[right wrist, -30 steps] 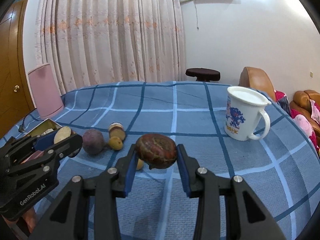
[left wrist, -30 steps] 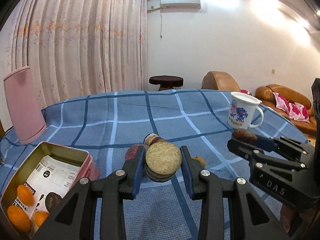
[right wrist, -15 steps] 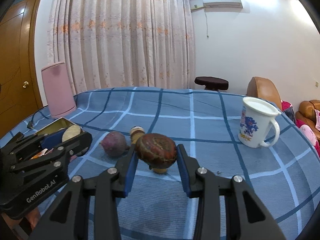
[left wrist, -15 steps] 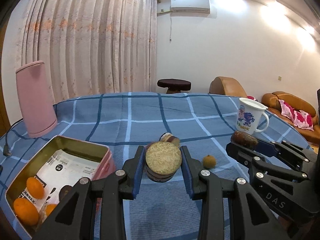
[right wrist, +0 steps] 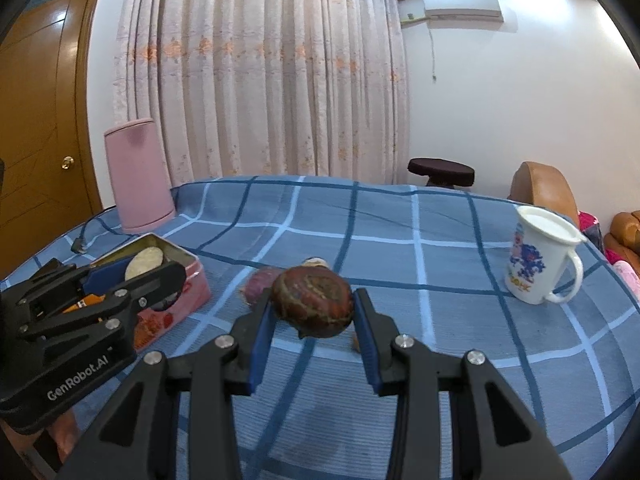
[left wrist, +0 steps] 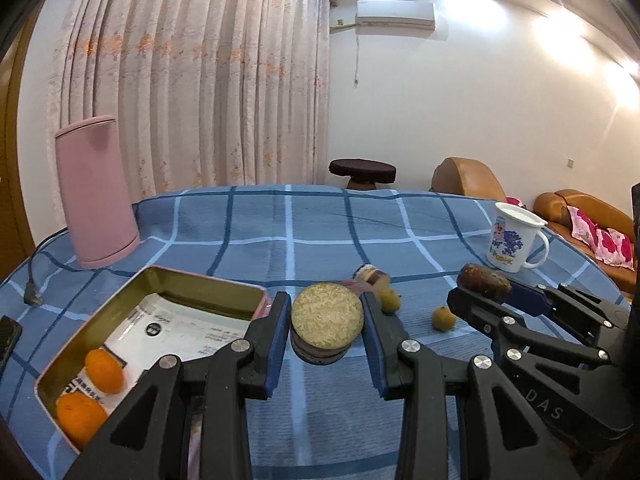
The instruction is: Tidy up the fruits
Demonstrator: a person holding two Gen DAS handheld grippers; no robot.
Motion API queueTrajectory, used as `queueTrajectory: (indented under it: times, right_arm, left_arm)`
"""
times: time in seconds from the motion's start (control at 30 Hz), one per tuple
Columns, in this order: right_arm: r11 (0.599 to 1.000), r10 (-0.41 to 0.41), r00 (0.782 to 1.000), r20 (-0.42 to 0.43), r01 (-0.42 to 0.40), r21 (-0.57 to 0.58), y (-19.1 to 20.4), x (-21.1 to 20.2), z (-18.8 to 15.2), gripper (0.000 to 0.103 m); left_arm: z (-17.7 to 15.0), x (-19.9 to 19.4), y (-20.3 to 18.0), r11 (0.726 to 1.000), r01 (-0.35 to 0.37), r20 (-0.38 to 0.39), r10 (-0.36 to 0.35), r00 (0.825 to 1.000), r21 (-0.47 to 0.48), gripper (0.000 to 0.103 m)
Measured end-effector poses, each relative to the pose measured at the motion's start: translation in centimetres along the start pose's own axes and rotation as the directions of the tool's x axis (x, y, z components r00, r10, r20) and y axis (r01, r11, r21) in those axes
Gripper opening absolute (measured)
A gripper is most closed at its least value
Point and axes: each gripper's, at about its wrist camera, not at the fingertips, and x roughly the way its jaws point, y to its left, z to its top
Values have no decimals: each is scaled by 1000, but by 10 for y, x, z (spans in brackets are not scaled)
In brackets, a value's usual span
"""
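My left gripper (left wrist: 326,328) is shut on a halved dark fruit (left wrist: 327,326) whose pale cut face points at the camera; it hangs just right of the pink tin (left wrist: 224,286). Inside the tin lie two oranges (left wrist: 104,370) on printed paper. My right gripper (right wrist: 314,312) is shut on a reddish-brown mottled fruit (right wrist: 312,300), held above the blue checked cloth. On the cloth remain a purple fruit (right wrist: 256,286), another halved fruit (left wrist: 372,274) and two small yellow fruits (left wrist: 444,318). The right gripper (left wrist: 480,292) also shows at the right of the left wrist view.
A pink kettle (left wrist: 94,192) with a cord stands at the back left. A white printed mug (right wrist: 538,256) stands at the right of the table (right wrist: 400,220). A dark phone (left wrist: 8,338) lies at the left edge. Sofas and a stool stand beyond.
Both grippers have carried their fruits leftward across the table; the tin and kettle now sit nearer the middle of each view. Both grips are unchanged.
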Motion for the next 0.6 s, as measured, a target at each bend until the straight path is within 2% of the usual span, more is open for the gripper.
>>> queueTrajectory:
  times: [0.3,0.6]
  right_arm:
    - [997,62,998,13,-62,-45,34,4,16,41]
    - [990,124,992,23,-122,-67,66,10,28,41]
  left_arm:
    - [6,-15,31,998,-64,3,64,998,-19,37]
    - [7,-19,58,993,-115,-27,114,993,-25,37]
